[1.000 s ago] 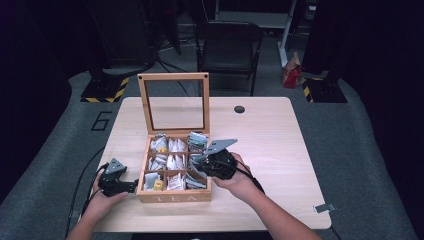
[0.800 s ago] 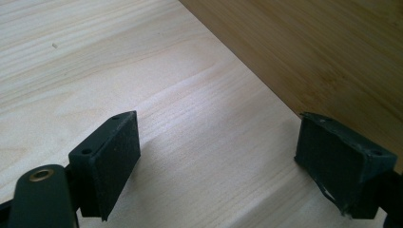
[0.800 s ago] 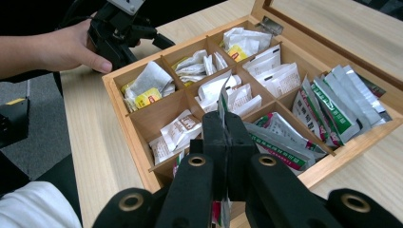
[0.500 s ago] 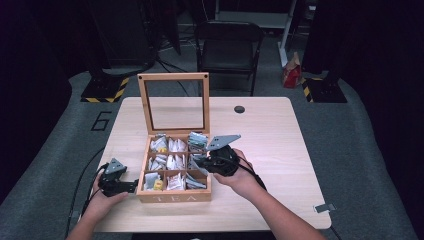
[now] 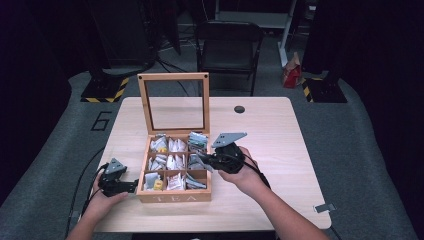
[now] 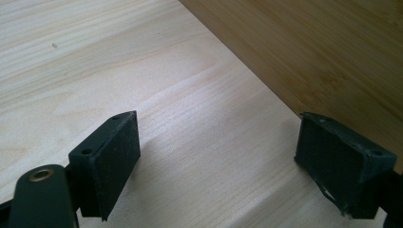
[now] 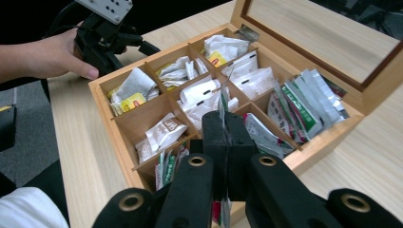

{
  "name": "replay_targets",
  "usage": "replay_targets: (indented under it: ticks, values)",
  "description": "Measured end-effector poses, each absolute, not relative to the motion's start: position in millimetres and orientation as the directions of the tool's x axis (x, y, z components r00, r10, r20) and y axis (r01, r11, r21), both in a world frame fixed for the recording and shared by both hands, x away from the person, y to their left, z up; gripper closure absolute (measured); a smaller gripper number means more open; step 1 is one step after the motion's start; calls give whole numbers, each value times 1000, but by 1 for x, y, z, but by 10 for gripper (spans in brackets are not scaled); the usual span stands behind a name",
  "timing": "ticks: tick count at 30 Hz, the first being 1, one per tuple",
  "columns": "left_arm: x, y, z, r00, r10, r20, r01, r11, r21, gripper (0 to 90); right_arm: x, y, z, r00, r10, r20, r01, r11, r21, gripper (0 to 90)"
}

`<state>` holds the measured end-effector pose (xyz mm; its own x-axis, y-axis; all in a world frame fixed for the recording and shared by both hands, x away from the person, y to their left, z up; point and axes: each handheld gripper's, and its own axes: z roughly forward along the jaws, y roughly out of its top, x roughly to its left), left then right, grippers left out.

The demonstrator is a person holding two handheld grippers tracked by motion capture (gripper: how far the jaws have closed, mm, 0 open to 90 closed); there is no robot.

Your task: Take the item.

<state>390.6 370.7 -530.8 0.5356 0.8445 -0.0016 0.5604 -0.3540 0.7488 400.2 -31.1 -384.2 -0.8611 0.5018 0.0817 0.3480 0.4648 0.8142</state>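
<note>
Pale wood tabletop (image 5: 270, 130) is seen under everything. Nearest, the left gripper (image 6: 218, 161) is held low on it with jaws spread wide, just beside the wall of the wooden tea box (image 5: 172, 196). Further on, the right gripper (image 7: 223, 137) is held over the box's right compartments, jaws pressed together on a thin tea sachet (image 7: 222, 111). Beyond, the glass lid (image 5: 174, 102) is propped upright.

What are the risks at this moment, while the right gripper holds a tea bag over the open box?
1. The right gripper pinches only a thin edge of the tea bag, so it might slip out.
2. The upright glass lid stands just behind the box; a careless lift may knock it.
3. The left gripper is open beside the box wall, not clamping it, so the box may shift.
</note>
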Motion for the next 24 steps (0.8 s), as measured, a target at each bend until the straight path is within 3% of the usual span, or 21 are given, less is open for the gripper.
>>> replay_targets:
  ticks: [24]
  values:
    - [390, 371, -531, 535, 845, -3, 561, -353, 749, 144, 415, -82, -378, -791, 608, 61, 374, 403, 835, 898]
